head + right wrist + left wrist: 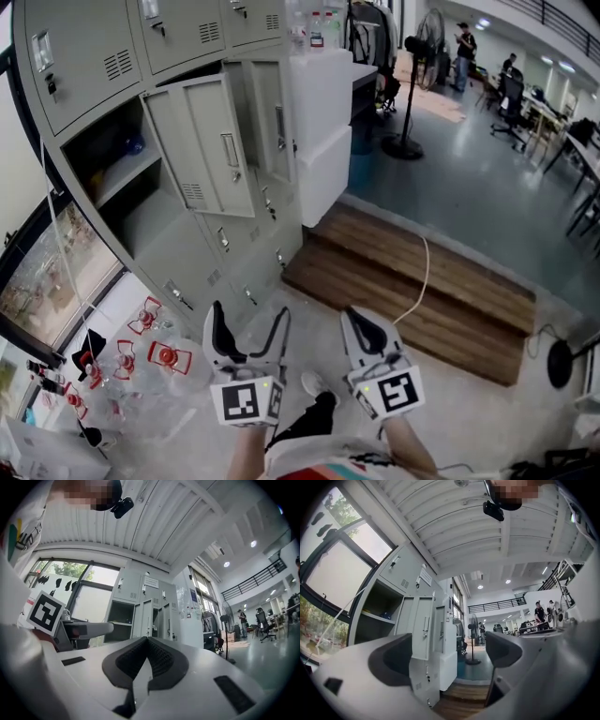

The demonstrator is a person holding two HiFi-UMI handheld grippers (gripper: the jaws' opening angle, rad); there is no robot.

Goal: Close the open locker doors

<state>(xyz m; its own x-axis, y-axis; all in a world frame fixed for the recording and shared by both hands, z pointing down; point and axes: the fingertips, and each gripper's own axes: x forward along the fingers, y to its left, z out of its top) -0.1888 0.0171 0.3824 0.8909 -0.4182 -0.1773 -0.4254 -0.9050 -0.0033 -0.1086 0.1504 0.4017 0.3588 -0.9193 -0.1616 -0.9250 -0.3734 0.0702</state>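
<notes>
Leftmost, a cluster of red-and-white items (150,352) is seen on the floor, too small to be identified. Beside it, the grey locker bank (103,56) is cut off by the upper frame edge. One compartment (157,223) stands uncovered. A small blue object (134,143) is seen above its shelf (124,176), and the back of the interior is lost in shadow. Its door (202,155) is swung outward. A second open door (272,117) is seen just to the right, and what lies behind it cannot be made out.

Lower down, well apart from the lockers, the left gripper (248,323) is held with its jaws spread wide. Nothing is gripped, and both open doors are framed in the gap in the left gripper view. Beside it, the right gripper (361,323) is held with its jaws pressed together on nothing.

Further right, a wooden platform (469,281) is crossed by a white cable (424,272), and a fan (401,147) is seen beyond.
</notes>
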